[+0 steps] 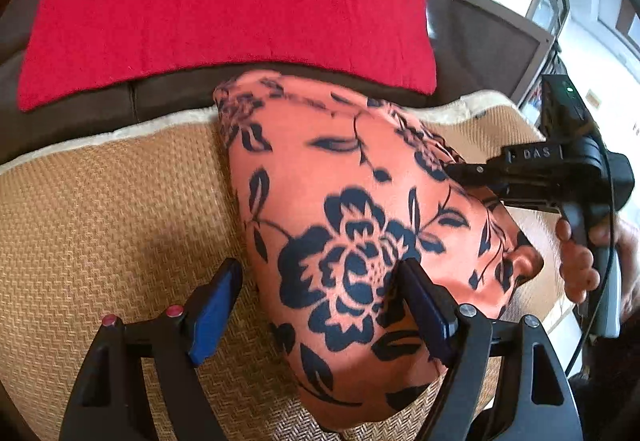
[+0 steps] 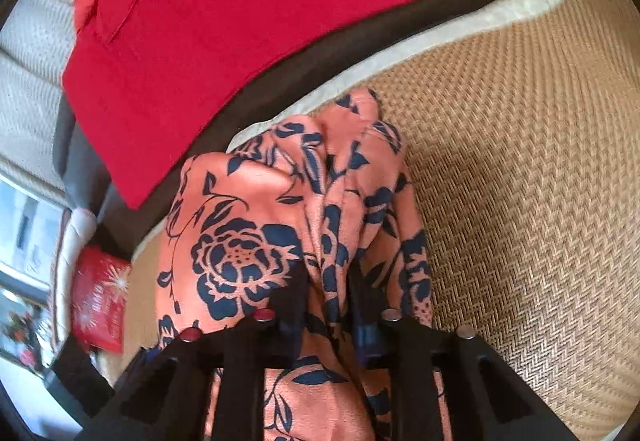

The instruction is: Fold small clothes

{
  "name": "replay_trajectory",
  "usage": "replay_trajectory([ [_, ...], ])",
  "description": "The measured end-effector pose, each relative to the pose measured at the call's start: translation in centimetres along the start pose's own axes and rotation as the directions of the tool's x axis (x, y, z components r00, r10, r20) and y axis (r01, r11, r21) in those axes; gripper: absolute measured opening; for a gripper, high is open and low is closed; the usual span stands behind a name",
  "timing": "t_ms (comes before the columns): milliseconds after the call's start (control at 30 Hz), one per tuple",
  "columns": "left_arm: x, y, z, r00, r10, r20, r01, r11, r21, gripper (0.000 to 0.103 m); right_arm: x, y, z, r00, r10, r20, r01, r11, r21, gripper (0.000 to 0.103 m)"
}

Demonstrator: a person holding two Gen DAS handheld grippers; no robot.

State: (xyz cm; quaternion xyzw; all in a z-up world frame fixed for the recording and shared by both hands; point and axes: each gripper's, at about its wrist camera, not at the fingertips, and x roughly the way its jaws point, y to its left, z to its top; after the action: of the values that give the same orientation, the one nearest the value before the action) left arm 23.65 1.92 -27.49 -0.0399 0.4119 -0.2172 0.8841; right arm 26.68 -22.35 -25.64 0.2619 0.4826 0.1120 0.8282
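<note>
An orange garment with a dark blue flower print (image 1: 352,225) lies bunched on a woven tan mat (image 1: 100,225). My left gripper (image 1: 320,289) is open over the garment's near left part; its right finger (image 1: 424,305) rests on the cloth, the left finger (image 1: 216,305) over the mat. My right gripper (image 1: 464,171) reaches in from the right and pinches the garment's right edge. In the right wrist view the right gripper (image 2: 328,281) is shut on a gathered fold of the garment (image 2: 248,241), which drapes forward onto the mat (image 2: 520,181).
A red folded cloth (image 1: 224,1) lies behind on a dark brown surface (image 1: 168,101); it also shows in the right wrist view (image 2: 240,21). A red packet (image 2: 100,301) lies at the left. A cream border (image 1: 120,129) edges the mat.
</note>
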Motion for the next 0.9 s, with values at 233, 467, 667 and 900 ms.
replay_trajectory([
  [233,1.1,0.1,-0.4,0.999,0.035,-0.037,-0.036,0.999,-0.008,0.082,0.6,0.8,-0.8,0.996,-0.084,0.044,0.086,0.995,-0.048,0.015],
  [467,-1.7,0.7,0.7,0.998,-0.033,0.055,0.037,0.997,-0.062,0.082,-1.7,-0.9,0.9,0.995,0.082,0.054,-0.086,0.993,0.077,0.021],
  [667,-1.2,1.2,0.7,0.999,-0.035,0.039,0.038,0.997,-0.071,0.082,-1.9,-2.8,4.7,0.991,0.119,0.057,-0.126,0.981,0.150,0.069],
  [900,-0.1,1.9,0.4,0.999,-0.033,0.010,0.034,0.997,-0.076,0.082,2.4,-2.3,7.2,0.995,0.098,-0.012,-0.095,0.986,0.140,0.049],
])
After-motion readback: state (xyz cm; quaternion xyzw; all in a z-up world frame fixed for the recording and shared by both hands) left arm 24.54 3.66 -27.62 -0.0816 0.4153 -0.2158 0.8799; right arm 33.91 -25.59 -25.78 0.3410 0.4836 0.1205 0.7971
